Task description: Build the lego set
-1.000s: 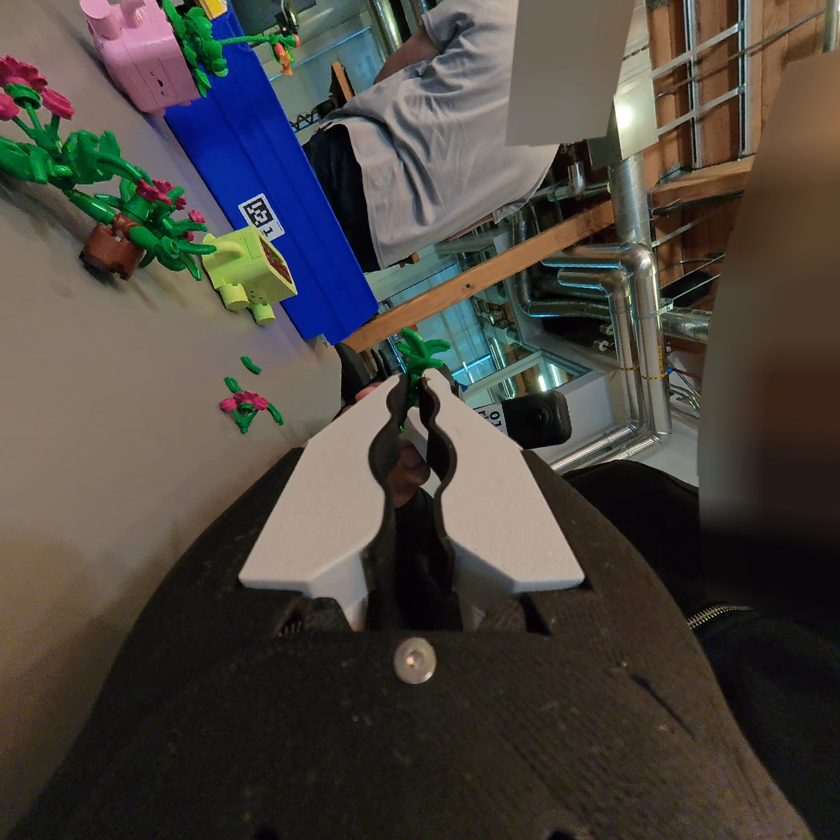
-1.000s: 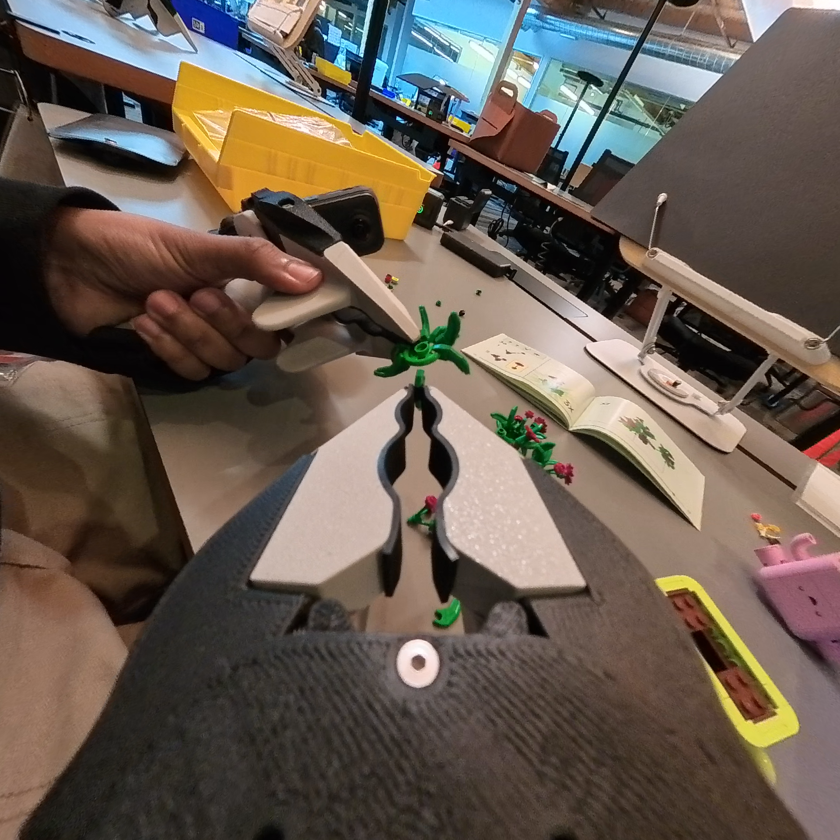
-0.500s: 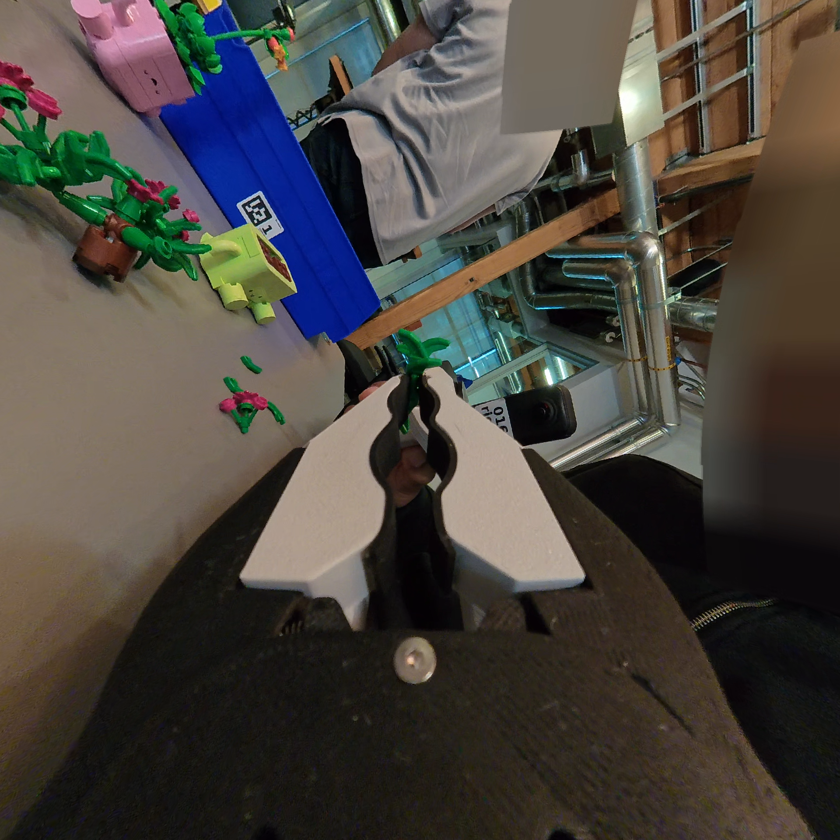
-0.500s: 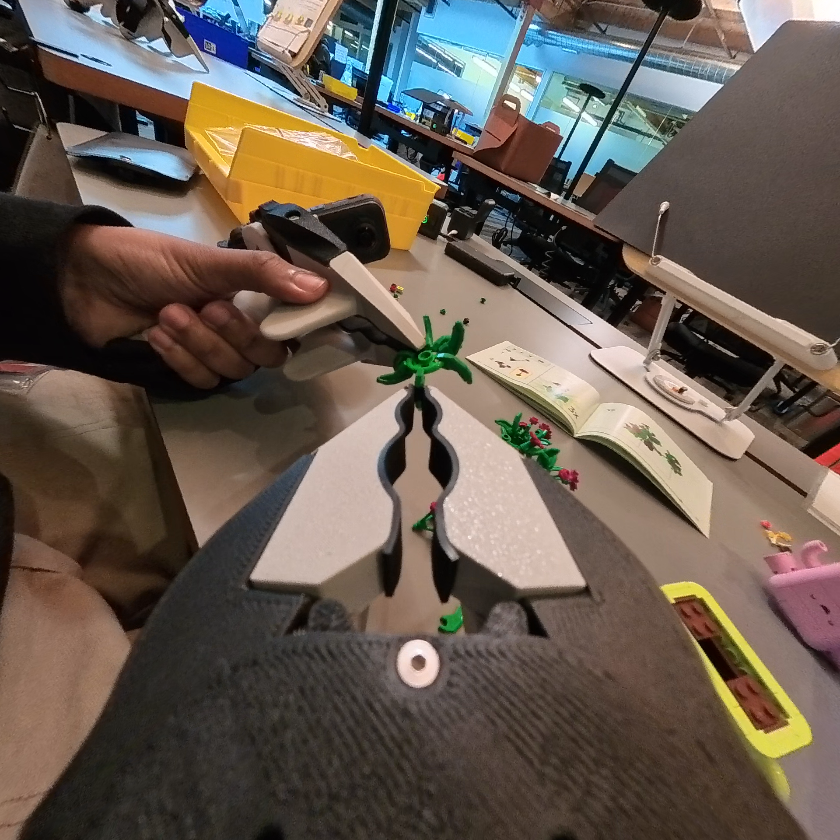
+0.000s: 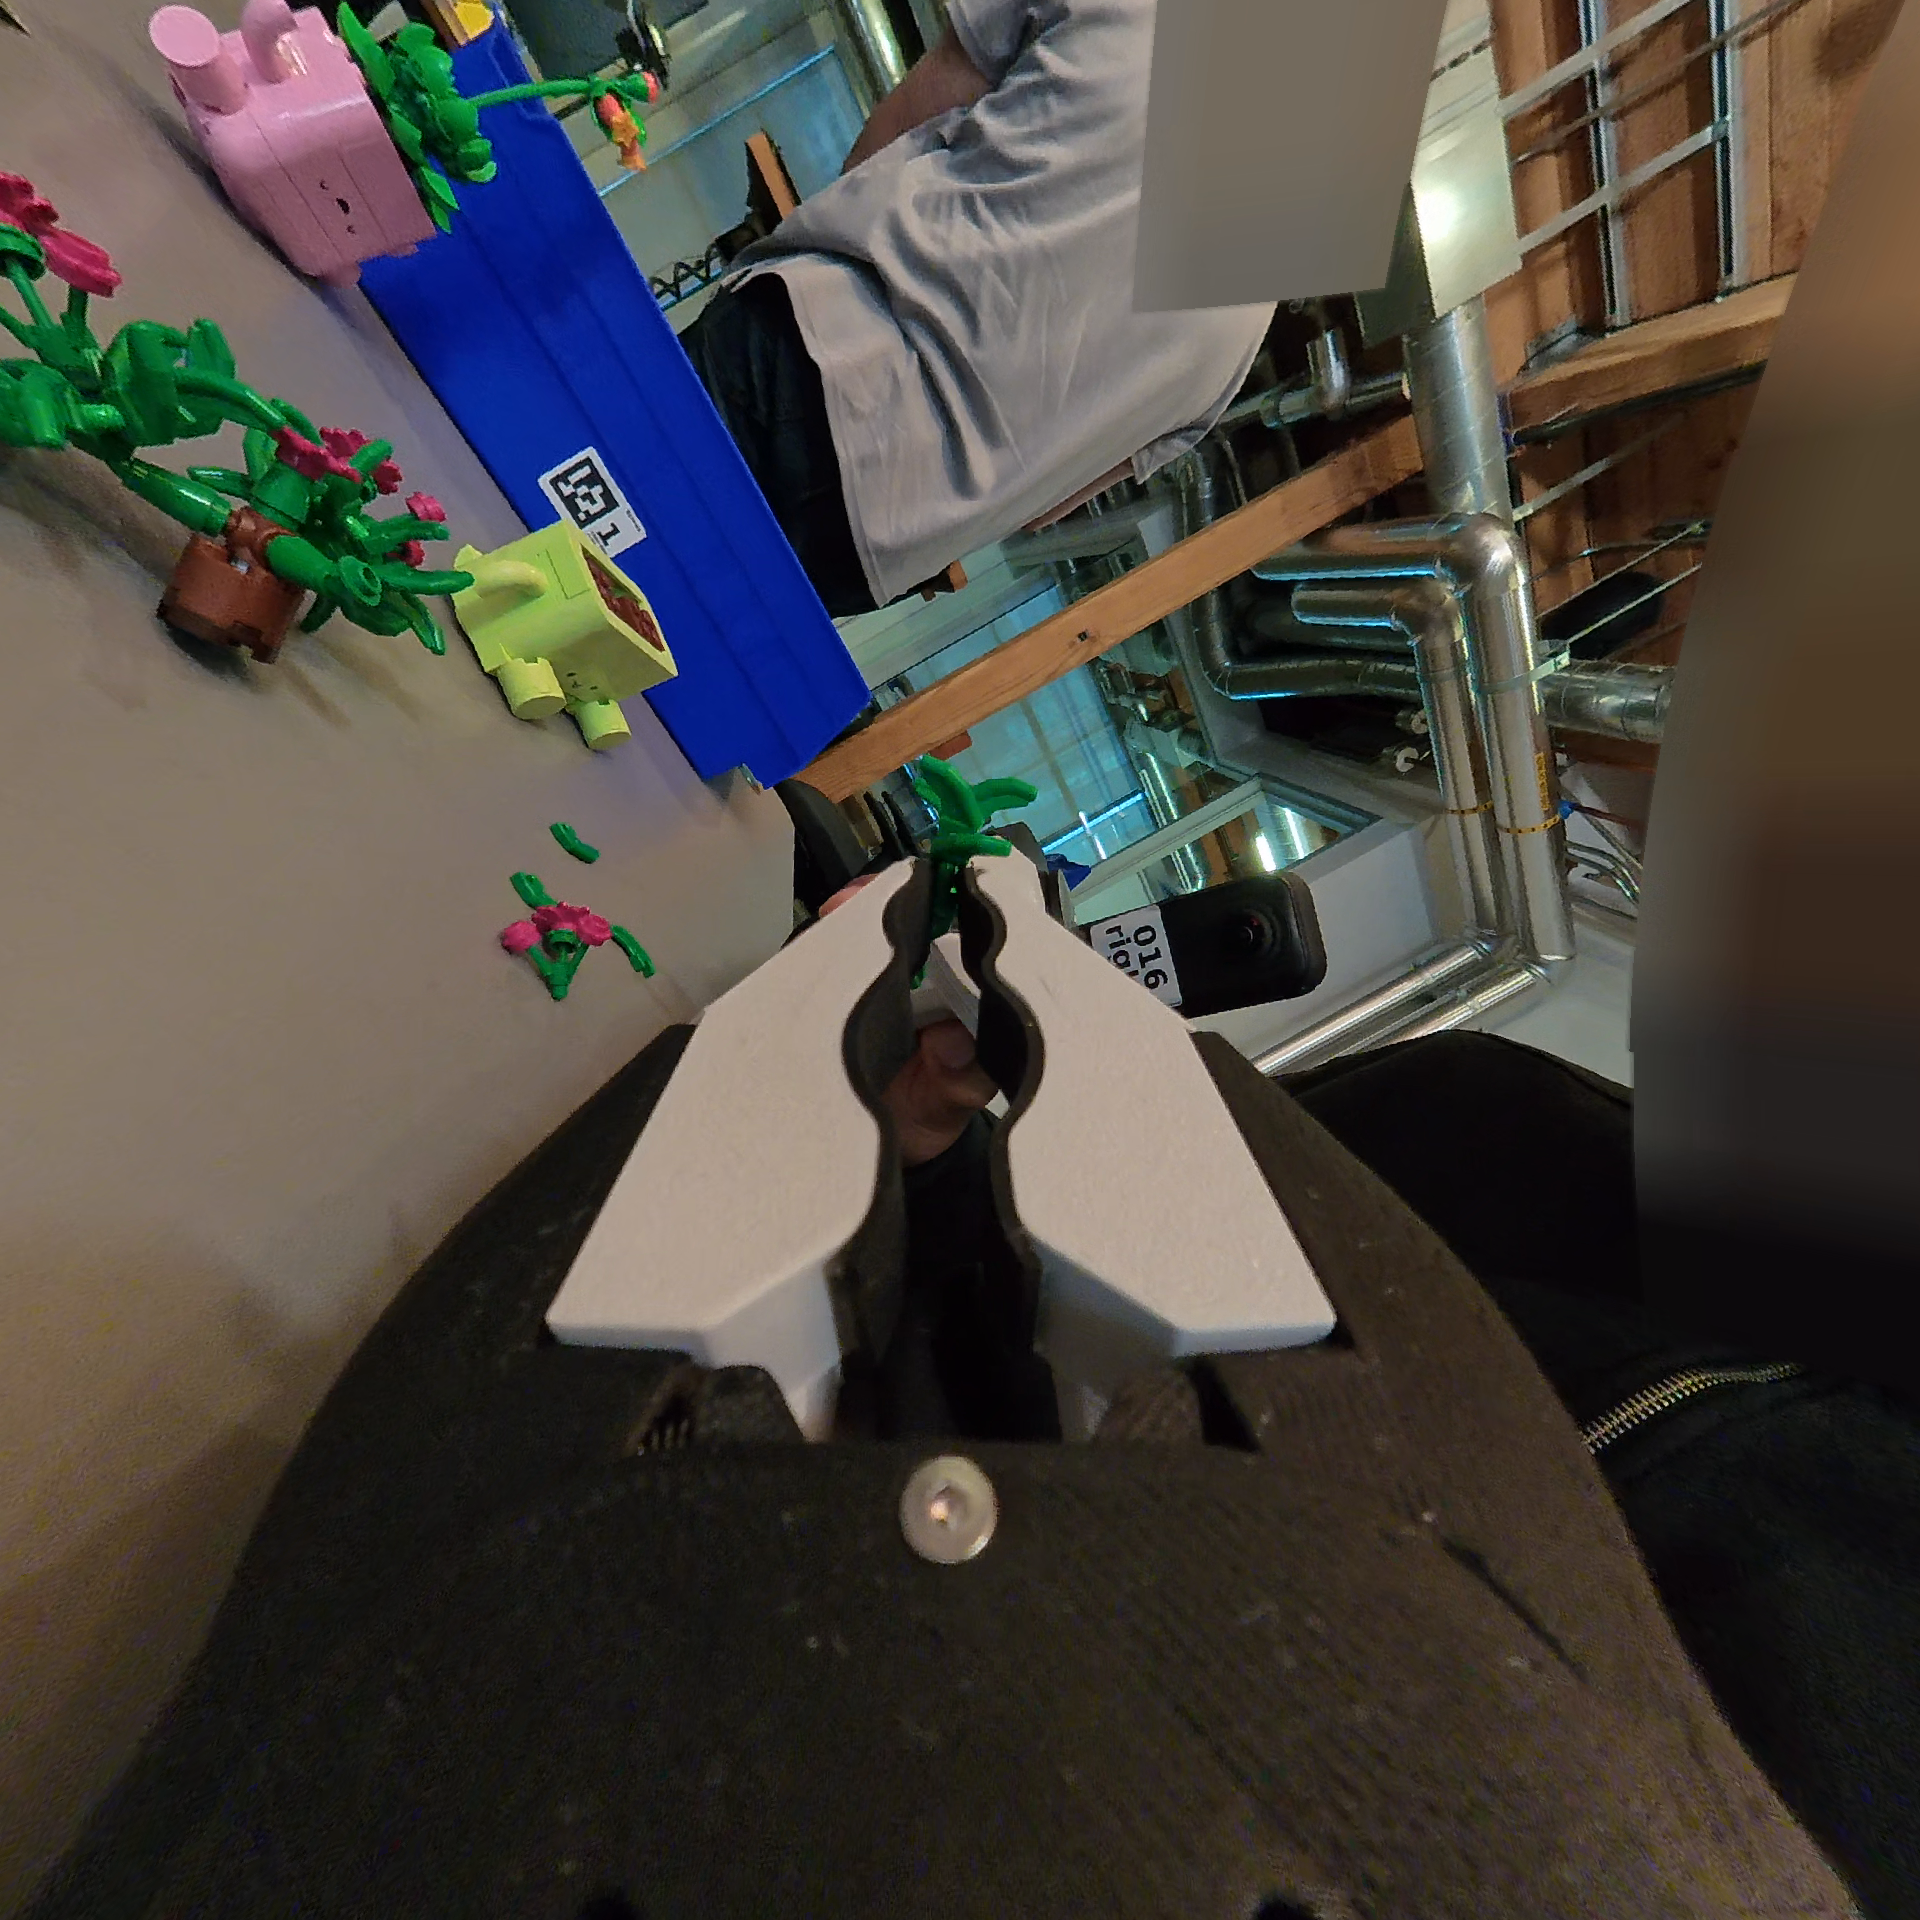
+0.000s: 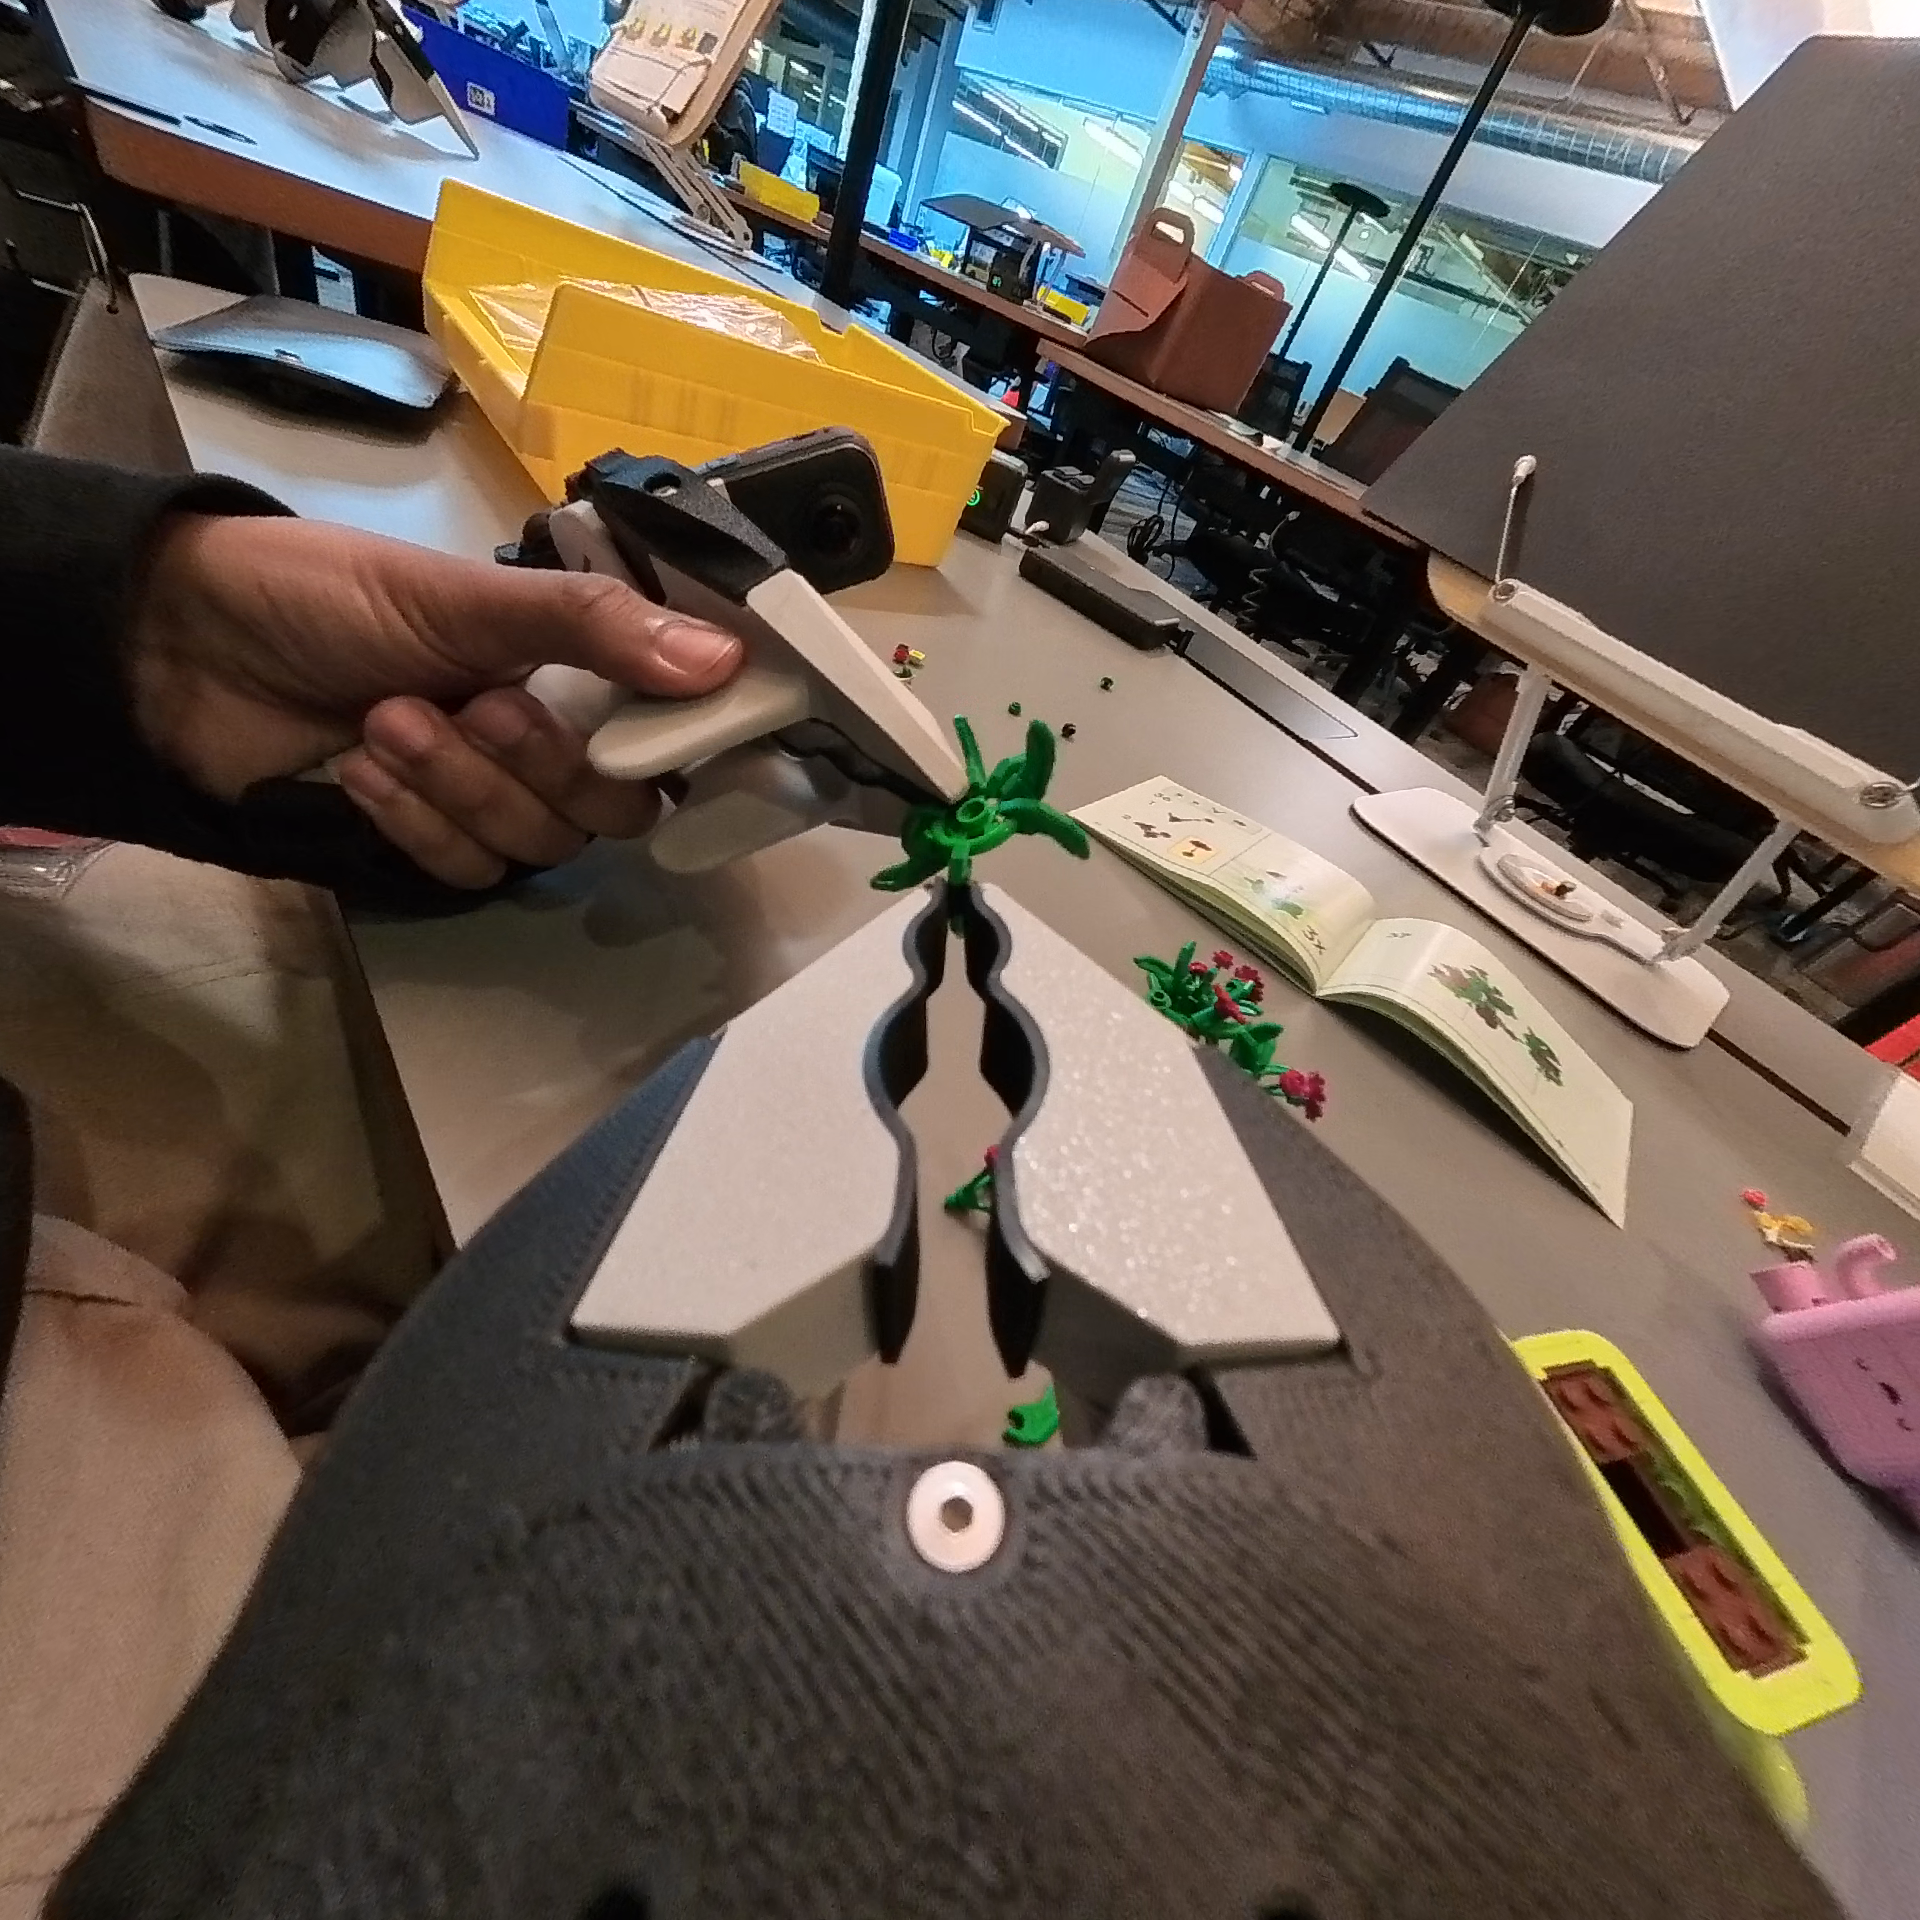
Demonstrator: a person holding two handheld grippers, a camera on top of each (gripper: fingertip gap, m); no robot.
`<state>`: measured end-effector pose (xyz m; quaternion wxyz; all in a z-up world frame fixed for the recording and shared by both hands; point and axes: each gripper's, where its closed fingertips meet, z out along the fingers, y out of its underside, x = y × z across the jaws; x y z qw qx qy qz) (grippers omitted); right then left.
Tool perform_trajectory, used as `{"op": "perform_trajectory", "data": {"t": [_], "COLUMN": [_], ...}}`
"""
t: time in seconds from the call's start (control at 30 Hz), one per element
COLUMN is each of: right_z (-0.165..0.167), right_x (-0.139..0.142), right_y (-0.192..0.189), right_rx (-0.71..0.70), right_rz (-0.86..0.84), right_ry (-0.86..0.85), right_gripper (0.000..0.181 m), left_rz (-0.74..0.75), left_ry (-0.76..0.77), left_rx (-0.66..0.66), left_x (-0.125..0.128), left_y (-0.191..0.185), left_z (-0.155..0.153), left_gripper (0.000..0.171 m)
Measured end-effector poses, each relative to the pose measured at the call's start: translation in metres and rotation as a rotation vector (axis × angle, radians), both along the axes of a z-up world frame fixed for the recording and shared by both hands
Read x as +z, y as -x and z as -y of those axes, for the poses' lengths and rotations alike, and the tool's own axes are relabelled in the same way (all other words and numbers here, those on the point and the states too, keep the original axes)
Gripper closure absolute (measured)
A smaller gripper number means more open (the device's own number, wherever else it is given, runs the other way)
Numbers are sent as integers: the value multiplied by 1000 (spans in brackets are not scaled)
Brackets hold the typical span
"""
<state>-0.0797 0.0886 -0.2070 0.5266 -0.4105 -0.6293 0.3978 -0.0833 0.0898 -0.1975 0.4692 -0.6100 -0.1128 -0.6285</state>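
Observation:
My left gripper is shut on a green leaf whorl and holds it in the air above the grey table. In the right wrist view a hand holds the left gripper with the whorl at its tips. My right gripper is shut on a short green stem, which touches the whorl's underside. The right gripper's camera shows just behind the whorl in the left wrist view.
On the table lie a lime pot, a pink pot, a flower cluster, a small flower sprig, an open booklet, a yellow bin and a blue bin. A person in grey sits behind. The grippers are tip to tip, or close to it. The small flower sprig lies around 9 centimetres away from my right fingertips.
The small gap between the right gripper's stem and the leaf whorl has closed; they now touch. Both grippers stay shut and have shifted only slightly.

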Motion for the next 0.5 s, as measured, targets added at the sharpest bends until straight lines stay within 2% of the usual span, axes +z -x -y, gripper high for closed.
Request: {"op": "perform_trajectory", "data": {"t": [0.17,0.3,0.5], "right_z": [0,1,2], "right_x": [-1,-2,-4], "right_y": [0,1,2], "right_rx": [1,1,1], "right_rz": [3,10,18], "right_ry": [-3,-9,-20], "right_gripper": [181,181,181], "left_rz": [-3,-15,-20], "left_ry": [-18,-4,15], "left_rx": [10,7,6], "left_x": [2,0,-3], "left_y": [1,-1,-2], "left_z": [0,-1,-3], "left_gripper": [162,169,170]}}
